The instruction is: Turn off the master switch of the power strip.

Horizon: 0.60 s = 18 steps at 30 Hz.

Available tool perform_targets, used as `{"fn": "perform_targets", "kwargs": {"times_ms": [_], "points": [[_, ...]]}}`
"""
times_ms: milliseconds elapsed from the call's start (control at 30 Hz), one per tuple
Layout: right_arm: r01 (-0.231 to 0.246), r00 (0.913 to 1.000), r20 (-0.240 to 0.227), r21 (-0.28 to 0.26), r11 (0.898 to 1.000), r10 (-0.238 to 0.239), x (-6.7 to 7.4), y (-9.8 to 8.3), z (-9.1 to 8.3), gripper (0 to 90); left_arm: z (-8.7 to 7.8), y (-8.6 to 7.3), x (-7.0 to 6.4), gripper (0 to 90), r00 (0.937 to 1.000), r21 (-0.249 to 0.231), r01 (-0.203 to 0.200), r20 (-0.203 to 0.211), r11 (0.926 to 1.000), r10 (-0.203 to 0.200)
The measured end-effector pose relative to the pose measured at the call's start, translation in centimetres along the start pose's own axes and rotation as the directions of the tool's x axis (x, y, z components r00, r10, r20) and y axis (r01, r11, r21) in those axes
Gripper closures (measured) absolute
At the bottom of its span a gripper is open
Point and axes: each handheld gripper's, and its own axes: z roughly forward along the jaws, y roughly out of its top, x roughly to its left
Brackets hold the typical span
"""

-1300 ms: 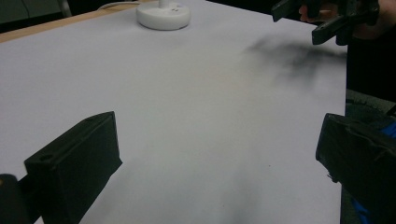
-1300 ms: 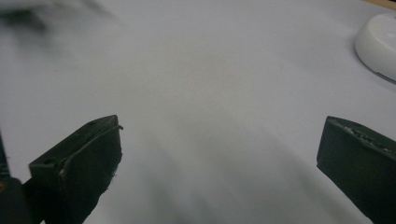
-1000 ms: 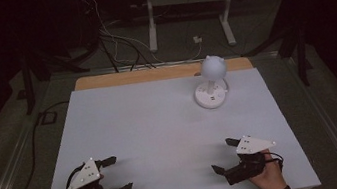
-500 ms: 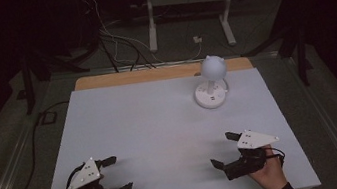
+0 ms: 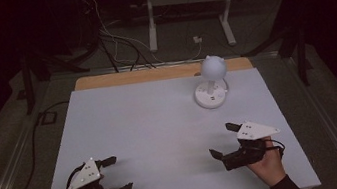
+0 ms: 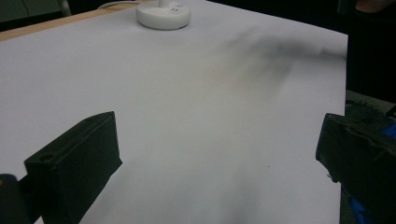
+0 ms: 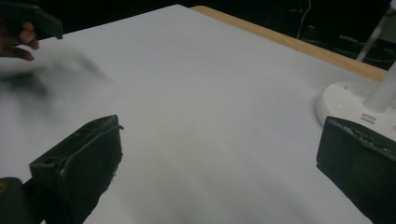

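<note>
Standing upright, the white lamp (image 5: 211, 84) (round base, globe head) faces both gripper pairs, jaws spread wide.

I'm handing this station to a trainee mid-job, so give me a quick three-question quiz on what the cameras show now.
1. True or false: the right gripper is shut on the small white desk lamp with a round base and ball-shaped head.
2. Which gripper is nearer the lamp? A) left gripper B) right gripper
3. Fill in: the lamp stands on the ___ tabletop, near its far edge.

Key: 1 false, both grippers are open and apart from it; 2 B; 3 white.
</note>
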Motion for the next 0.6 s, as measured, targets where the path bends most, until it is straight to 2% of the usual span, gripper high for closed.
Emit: {"fn": "perform_targets", "kwargs": {"times_ms": [267, 600], "points": [[-0.001, 0.9994, 0.035, -0.008, 1.000, 0.002, -0.6, 0.8, 0.5, 0.1, 0.0, 0.0, 0.0, 0.3, 1.0000, -0.004, 0.004, 0.001, 1.0000, -0.004], [-0.014, 0.9970, 0.075, -0.027, 1.000, 0.016, -2.0, 1.9, 0.7, 0.1, 0.0, 0.0, 0.0, 0.3, 1.0000, -0.003, 0.000, 0.003, 1.0000, 0.000]]}}
